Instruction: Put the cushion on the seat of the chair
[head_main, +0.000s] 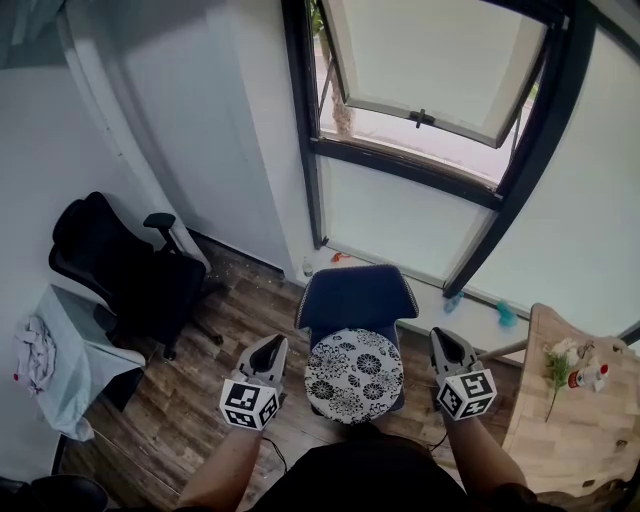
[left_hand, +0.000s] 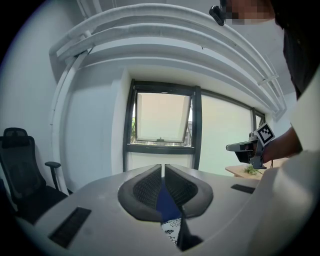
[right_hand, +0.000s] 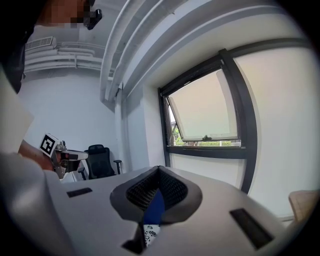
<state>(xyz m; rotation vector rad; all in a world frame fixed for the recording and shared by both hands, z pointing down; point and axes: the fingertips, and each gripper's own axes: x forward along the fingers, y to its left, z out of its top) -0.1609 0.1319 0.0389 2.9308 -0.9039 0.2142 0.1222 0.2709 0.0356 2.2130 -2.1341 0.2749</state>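
A round black-and-white patterned cushion (head_main: 353, 375) lies flat on the seat of the blue chair (head_main: 358, 298), which stands in front of the window. My left gripper (head_main: 268, 350) hovers just left of the cushion, jaws shut and empty. My right gripper (head_main: 445, 343) hovers just right of it, also shut with nothing in it. In the left gripper view the shut jaws (left_hand: 163, 172) point at the window, with a sliver of cushion (left_hand: 171, 227) below. The right gripper view shows its shut jaws (right_hand: 159, 172) over the blue backrest (right_hand: 156, 207).
A black office chair (head_main: 120, 265) stands at the left by the white wall. A cloth-covered table (head_main: 60, 370) sits at the far left. A wooden table (head_main: 570, 420) with a plant and a bottle is at the right. The window (head_main: 430, 70) is tilted open.
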